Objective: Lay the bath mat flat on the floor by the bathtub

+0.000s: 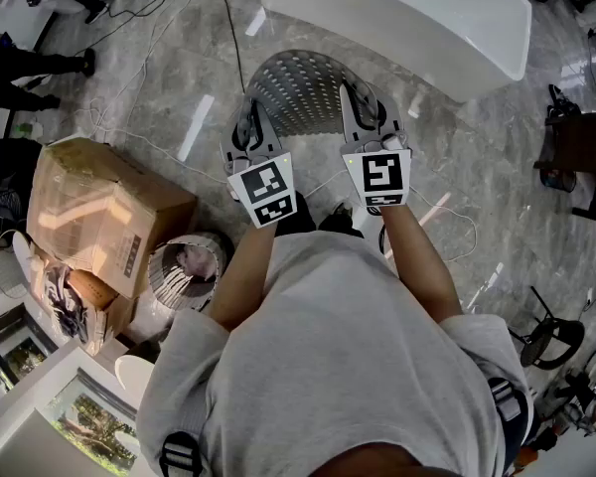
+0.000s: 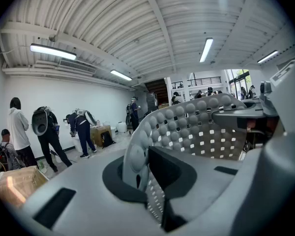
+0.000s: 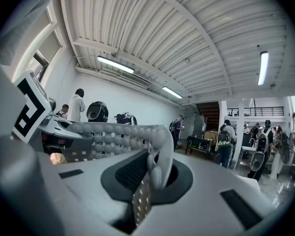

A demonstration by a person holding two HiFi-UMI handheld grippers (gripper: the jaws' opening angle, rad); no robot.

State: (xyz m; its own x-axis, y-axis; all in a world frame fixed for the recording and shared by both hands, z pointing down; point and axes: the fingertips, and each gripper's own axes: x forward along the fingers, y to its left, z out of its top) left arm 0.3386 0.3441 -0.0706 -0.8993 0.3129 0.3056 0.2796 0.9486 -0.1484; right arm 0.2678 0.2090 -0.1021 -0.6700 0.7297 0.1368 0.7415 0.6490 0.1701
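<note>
Underfoot, a grey marbled floor (image 1: 457,157) fills most of the head view, with thin cables (image 1: 228,28) trailing across it. A long white bathtub (image 1: 407,18) stands at the far side, running along the top of that view. At the left sits a large cardboard box (image 1: 99,212), and just beside it is a round wire basket (image 1: 187,271).

Between the person and the bathtub is the bath mat (image 1: 300,92), grey, studded with round bumps and pierced by rows of small holes. It is not lying flat. It arches from one hand-held gripper to the other, bowed away from the person toward the tub, and is held by its near edge at both ends.

The left hand-held gripper (image 1: 246,117) has its jaws closed tight on the mat's left end; in the left gripper view the bumpy sheet rises from between the dark pads and curves off to the right. The right hand-held gripper (image 1: 363,102) is likewise clamped on the mat's right end, and in its own view the sheet stands up out of the pads and bends away to the left.

Several people (image 2: 49,132) stand far off by a white wall.
</note>
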